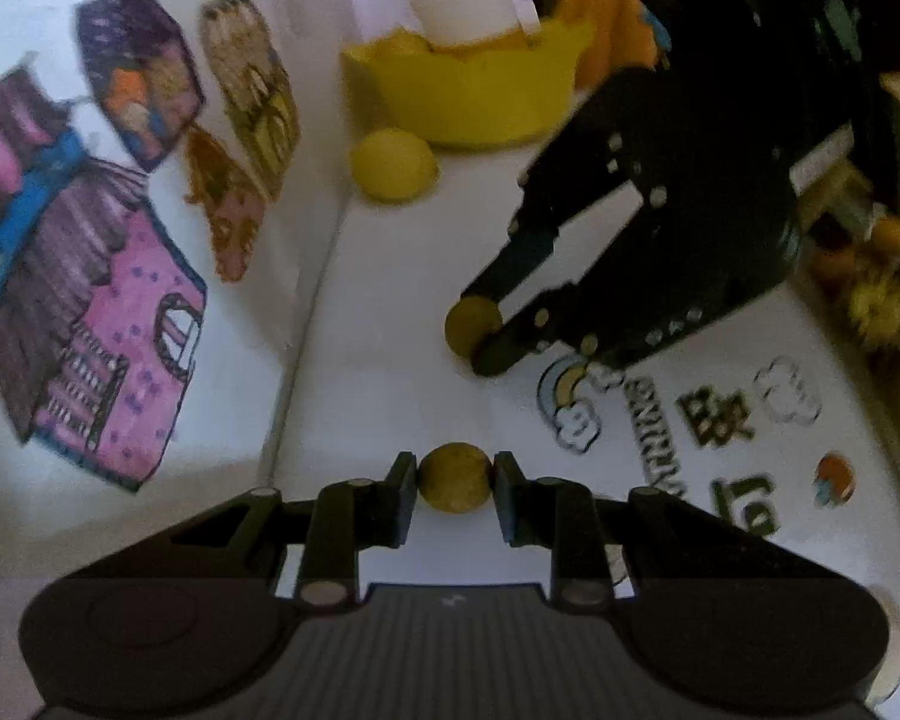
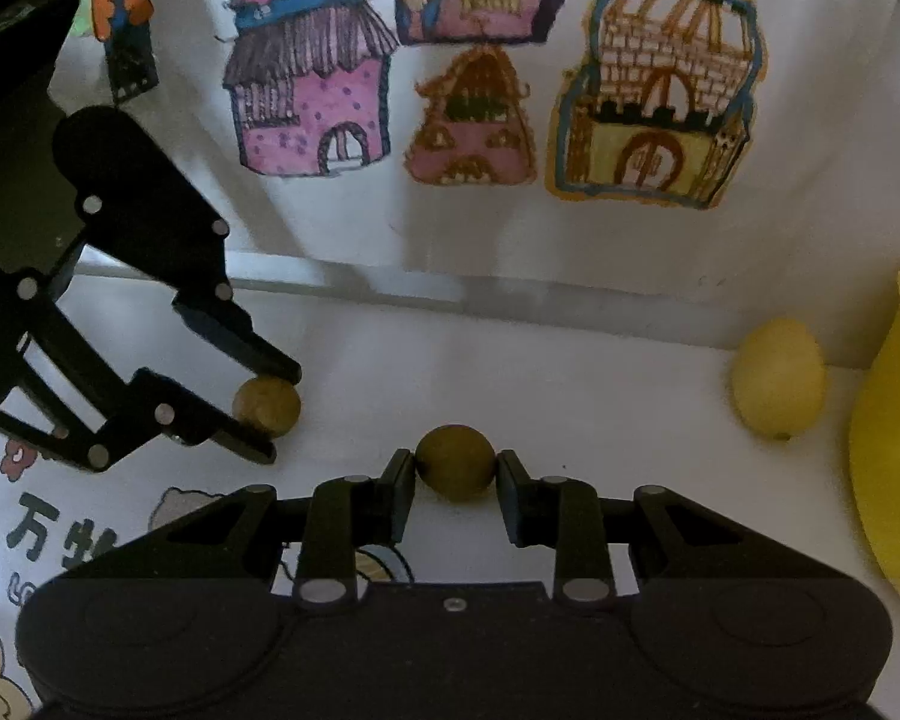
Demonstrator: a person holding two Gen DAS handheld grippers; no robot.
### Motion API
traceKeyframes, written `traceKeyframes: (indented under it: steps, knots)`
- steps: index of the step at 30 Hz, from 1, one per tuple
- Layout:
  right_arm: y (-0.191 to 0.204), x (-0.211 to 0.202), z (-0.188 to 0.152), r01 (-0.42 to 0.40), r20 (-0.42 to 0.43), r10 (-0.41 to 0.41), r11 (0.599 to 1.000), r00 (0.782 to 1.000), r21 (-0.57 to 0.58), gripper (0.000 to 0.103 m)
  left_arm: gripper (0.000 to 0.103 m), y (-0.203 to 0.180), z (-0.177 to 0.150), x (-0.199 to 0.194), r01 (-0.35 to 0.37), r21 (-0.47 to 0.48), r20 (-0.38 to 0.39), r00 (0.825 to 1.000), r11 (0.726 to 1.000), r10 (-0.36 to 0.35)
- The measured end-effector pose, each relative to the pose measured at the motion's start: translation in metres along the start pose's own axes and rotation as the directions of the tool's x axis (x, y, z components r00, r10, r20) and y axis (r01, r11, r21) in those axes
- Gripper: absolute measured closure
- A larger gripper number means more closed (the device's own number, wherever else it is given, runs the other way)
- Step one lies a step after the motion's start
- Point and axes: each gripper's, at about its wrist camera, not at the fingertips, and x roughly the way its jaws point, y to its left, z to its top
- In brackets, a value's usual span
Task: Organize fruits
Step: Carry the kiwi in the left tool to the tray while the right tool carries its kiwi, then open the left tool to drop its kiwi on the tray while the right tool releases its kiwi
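My left gripper (image 1: 455,476) and right gripper (image 2: 456,464) each pinch a small brown fruit (image 1: 455,478) above the white table (image 1: 390,312), and only the left view shows the yellow bowl's (image 1: 474,93) inside, holding yellow fruit and a white bottle (image 1: 468,6).

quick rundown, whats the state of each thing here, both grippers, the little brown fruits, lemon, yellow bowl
left gripper: shut on a small brown fruit
right gripper: shut on another small brown fruit
lemon: loose on the white surface, beside the bowl
yellow bowl: upright, already holding yellow fruit
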Motion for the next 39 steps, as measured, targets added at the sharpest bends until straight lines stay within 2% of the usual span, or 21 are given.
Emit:
traceKeyframes:
  steps: [4,12,21,25,30,35,39]
  knots:
    - [0.016,-0.015,0.005,0.027,0.019,-0.028,1.0,0.999,0.008,0.071,0.073,-0.001,0.002,-0.021,-0.01,-0.027,0.081,0.997,1.0,0.012]
    - [0.049,-0.061,0.003,0.087,0.056,-0.09,0.995,0.994,0.046,0.071,0.073,-0.023,0.005,-0.072,0.001,-0.097,0.155,0.988,0.995,0.014]
    - [0.082,-0.126,-0.023,0.167,0.122,-0.184,0.976,0.975,0.137,0.071,0.073,-0.056,-0.015,-0.114,0.024,-0.196,0.254,0.967,0.98,0.027]
    - [0.1,-0.165,-0.056,0.188,0.164,-0.224,0.96,0.961,0.208,0.071,0.073,-0.087,-0.026,-0.125,0.053,-0.216,0.294,0.956,0.975,0.013]
    - [0.14,-0.212,-0.106,0.222,0.175,-0.284,0.925,0.943,0.308,0.071,0.073,-0.128,-0.042,-0.133,0.136,-0.243,0.331,0.942,0.96,-0.049]
    - [0.183,-0.234,-0.149,0.261,0.152,-0.344,0.878,0.926,0.401,0.071,0.073,-0.169,-0.061,-0.14,0.188,-0.222,0.352,0.93,0.957,-0.101]
    - [0.208,-0.244,-0.186,0.277,0.131,-0.377,0.837,0.917,0.472,0.071,0.073,-0.195,-0.073,-0.135,0.212,-0.202,0.34,0.931,0.956,-0.134]
